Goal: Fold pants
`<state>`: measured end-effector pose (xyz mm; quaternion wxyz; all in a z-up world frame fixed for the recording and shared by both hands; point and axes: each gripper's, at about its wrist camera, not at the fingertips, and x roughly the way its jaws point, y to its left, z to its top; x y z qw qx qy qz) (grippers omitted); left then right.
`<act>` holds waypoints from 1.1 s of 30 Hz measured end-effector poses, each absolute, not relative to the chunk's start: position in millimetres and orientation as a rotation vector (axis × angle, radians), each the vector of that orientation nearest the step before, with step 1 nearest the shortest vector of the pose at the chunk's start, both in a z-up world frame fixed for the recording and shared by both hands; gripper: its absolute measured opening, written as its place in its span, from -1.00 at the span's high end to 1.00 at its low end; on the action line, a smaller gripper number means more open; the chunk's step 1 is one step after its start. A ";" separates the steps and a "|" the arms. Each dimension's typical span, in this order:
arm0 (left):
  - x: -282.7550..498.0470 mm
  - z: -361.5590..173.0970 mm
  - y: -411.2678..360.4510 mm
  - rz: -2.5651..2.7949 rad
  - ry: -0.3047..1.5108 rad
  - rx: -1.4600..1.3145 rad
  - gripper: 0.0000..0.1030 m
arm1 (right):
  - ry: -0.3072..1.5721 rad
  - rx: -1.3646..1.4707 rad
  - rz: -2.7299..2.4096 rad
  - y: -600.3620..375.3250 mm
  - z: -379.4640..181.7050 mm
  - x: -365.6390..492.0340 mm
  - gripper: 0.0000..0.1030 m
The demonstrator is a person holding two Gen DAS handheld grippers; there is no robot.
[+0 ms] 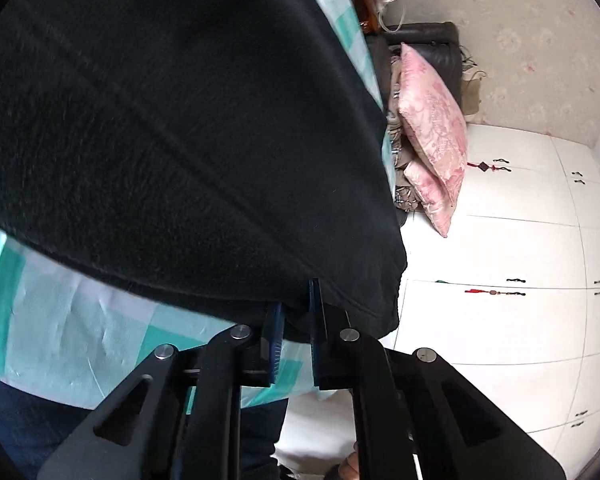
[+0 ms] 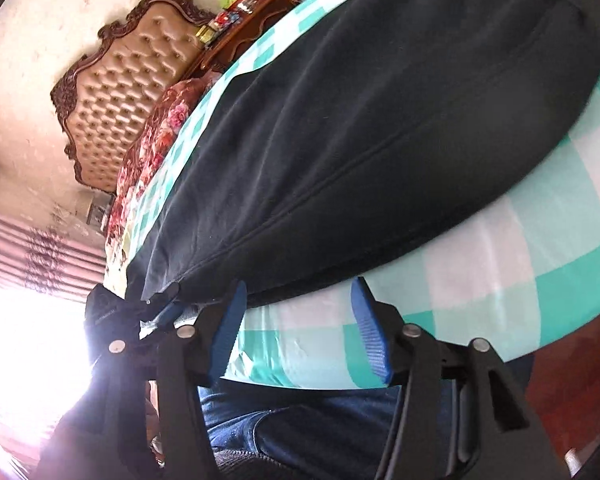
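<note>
Pants (image 1: pixel 172 128) lie flat on the bed (image 1: pixel 68 320), black, fleecy, with one long seam running lengthwise. We judge the fold barely begun: legs seem stacked, cross folds left (the far end is out of view).

Left gripper (image 1: pixel 296 316): jaws narrow, pinching the near hem edge, probably gripping it.

Right gripper (image 2: pixel 300 320): jaws wide, holding nothing, at the other hem corner over the teal-and-white checked sheet.

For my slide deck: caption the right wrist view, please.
Right tongs open at the edge of black pants lying on a checked bedsheet.
</note>
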<state>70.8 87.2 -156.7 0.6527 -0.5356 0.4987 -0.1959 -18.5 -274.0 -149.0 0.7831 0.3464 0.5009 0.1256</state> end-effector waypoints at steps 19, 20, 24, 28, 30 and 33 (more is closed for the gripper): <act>66.2 -124.9 84.7 -0.484 1.055 -1.164 0.97 | 1.146 0.971 0.425 -233.4 -167.4 7.8 -0.06; 66.6 -122.4 84.5 -0.487 1.049 -1.164 0.97 | 1.145 0.990 0.430 -231.9 -168.8 10.6 -0.06; 65.9 -117.0 85.7 -0.497 1.035 -1.164 0.98 | 1.147 1.013 0.437 -225.4 -171.5 16.0 -0.06; 64.1 -118.8 85.5 -0.497 1.041 -1.161 0.98 | 1.109 0.994 0.397 -230.9 -169.7 17.6 0.53; 62.2 -123.1 85.4 -0.491 1.054 -1.151 0.98 | 1.090 0.931 0.390 -231.0 -162.3 17.3 0.86; 58.1 -135.2 82.3 -0.469 1.097 -1.127 0.98 | 1.108 0.861 0.365 -227.2 -160.6 15.2 0.88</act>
